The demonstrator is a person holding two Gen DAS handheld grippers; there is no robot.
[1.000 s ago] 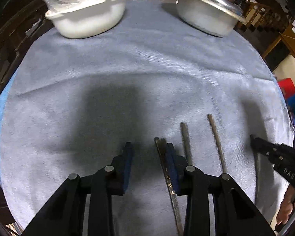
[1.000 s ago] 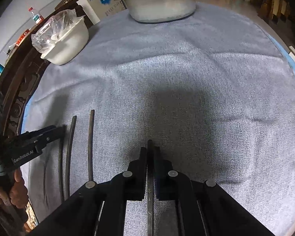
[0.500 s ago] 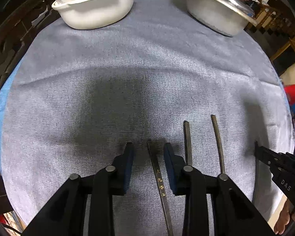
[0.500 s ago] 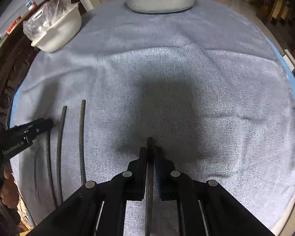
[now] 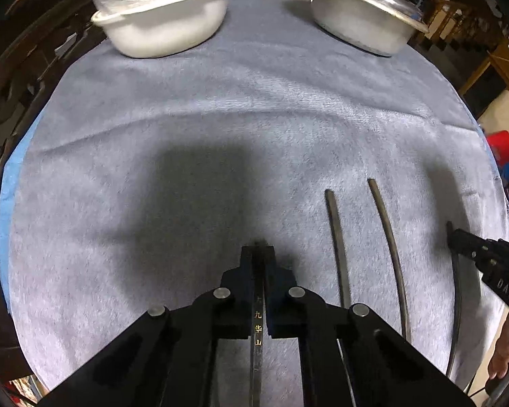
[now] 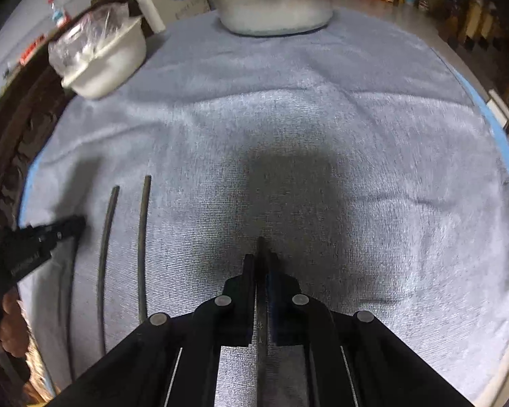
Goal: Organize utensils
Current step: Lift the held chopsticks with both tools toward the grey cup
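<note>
My left gripper (image 5: 258,249) is shut on a dark chopstick (image 5: 257,332) with gold characters, low over the grey cloth (image 5: 220,129). Two loose dark chopsticks (image 5: 337,247) (image 5: 388,247) lie on the cloth to its right. My right gripper (image 6: 262,254) is shut on another dark chopstick (image 6: 262,332); it also shows at the right edge of the left wrist view (image 5: 458,240). In the right wrist view the two loose chopsticks (image 6: 107,247) (image 6: 143,237) lie at the left, beside my left gripper (image 6: 74,224).
A white bowl (image 5: 163,30) with a plastic bag in it stands at the back left. A lidded metal pot (image 5: 366,23) stands at the back right. Dark carved wood rims the table (image 5: 13,78) on the left.
My left gripper has closed on the gold-lettered chopstick that lay between its open fingers. My right gripper stays shut on its chopstick and has shifted slightly.
</note>
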